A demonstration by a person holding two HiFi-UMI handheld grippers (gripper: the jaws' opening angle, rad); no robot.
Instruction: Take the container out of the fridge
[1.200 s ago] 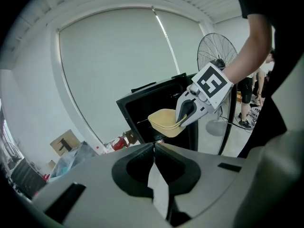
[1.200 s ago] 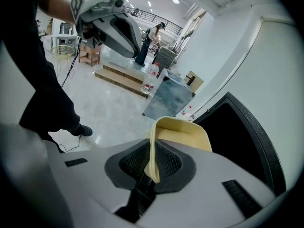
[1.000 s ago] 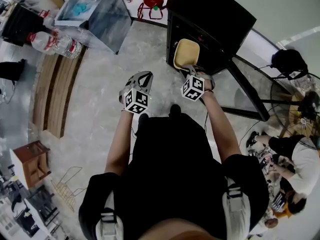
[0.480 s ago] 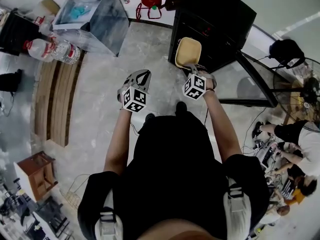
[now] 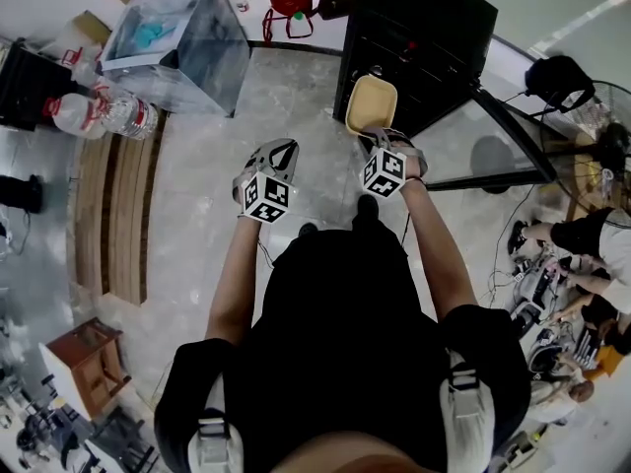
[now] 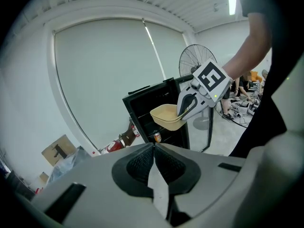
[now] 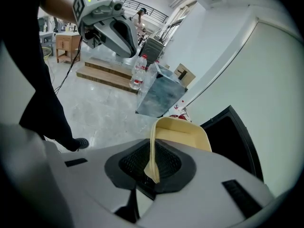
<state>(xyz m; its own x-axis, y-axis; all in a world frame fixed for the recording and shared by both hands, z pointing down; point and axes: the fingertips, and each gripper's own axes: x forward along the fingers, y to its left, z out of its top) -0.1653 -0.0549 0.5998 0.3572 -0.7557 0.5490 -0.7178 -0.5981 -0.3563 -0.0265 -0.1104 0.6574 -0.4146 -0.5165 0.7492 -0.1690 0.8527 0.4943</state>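
Note:
A pale yellow container hangs in front of the open black fridge, outside its shelves. My right gripper is shut on the container's near rim. In the right gripper view the container juts out past the pads with its rim pinched between them. My left gripper hangs to the left of it over the floor, jaws shut with nothing in them. The left gripper view shows the container held by the right gripper before the fridge, which has a can on a lower shelf.
The fridge's glass door stands open to the right. A clear plastic box and water bottles lie at the left, by a low wooden platform. A fan and seated people are at the right.
The head view has shifted slightly, so the fridge and box sit higher in frame. The container stays in my right gripper, a little farther out from the fridge front. The left gripper has barely moved.

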